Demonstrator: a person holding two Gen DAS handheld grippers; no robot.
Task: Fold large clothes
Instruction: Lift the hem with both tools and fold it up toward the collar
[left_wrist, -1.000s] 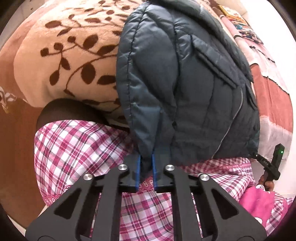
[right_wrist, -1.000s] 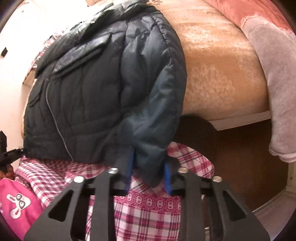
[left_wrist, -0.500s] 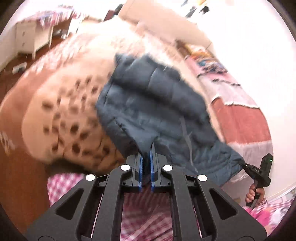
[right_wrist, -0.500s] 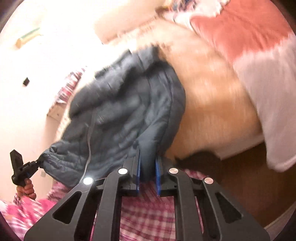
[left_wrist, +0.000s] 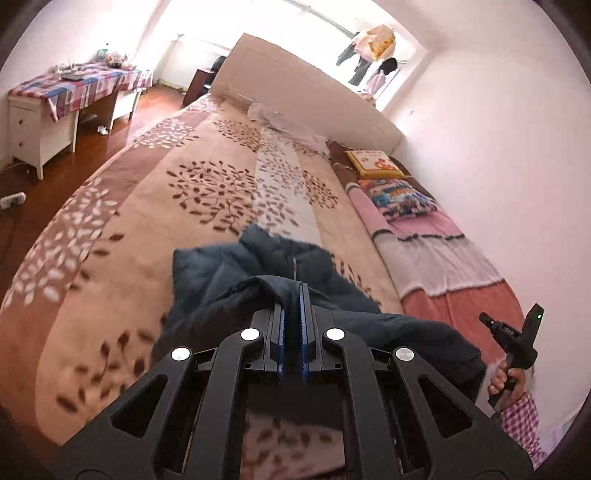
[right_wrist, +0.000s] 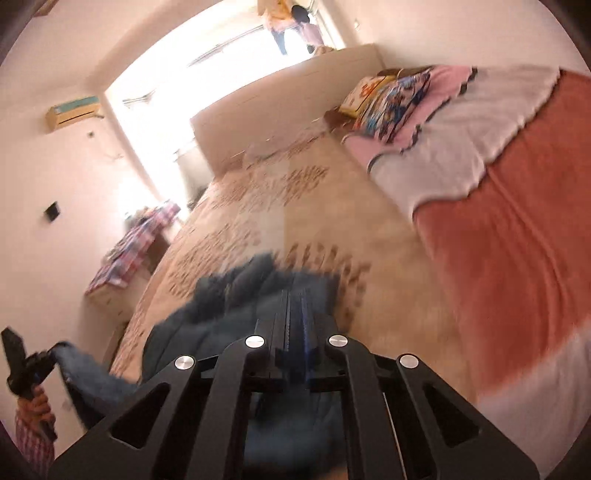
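A dark blue quilted jacket (left_wrist: 221, 269) is held up over the bed's near end, bunched and hanging between both grippers. My left gripper (left_wrist: 293, 291) is shut on a fold of its hem, fabric pinched between the blue pads. My right gripper (right_wrist: 294, 299) is shut on the jacket's other hem corner (right_wrist: 236, 291); this view is motion-blurred. The right gripper also shows in the left wrist view (left_wrist: 517, 339), and the left gripper in the right wrist view (right_wrist: 26, 365), each with jacket cloth trailing from it.
The bed (left_wrist: 129, 229) has a beige and brown leaf-print blanket. A pink, white and coral blanket (left_wrist: 443, 258) and pillows (left_wrist: 384, 177) lie along its right side by the wall. A white headboard (left_wrist: 314, 85) is at the far end. A desk (left_wrist: 55, 99) stands left on the wooden floor.
Both grippers have swung up from low in front of the bed, lifting the jacket's hem with them. The views now look along the bed top. The jacket bunches further onto the blanket.
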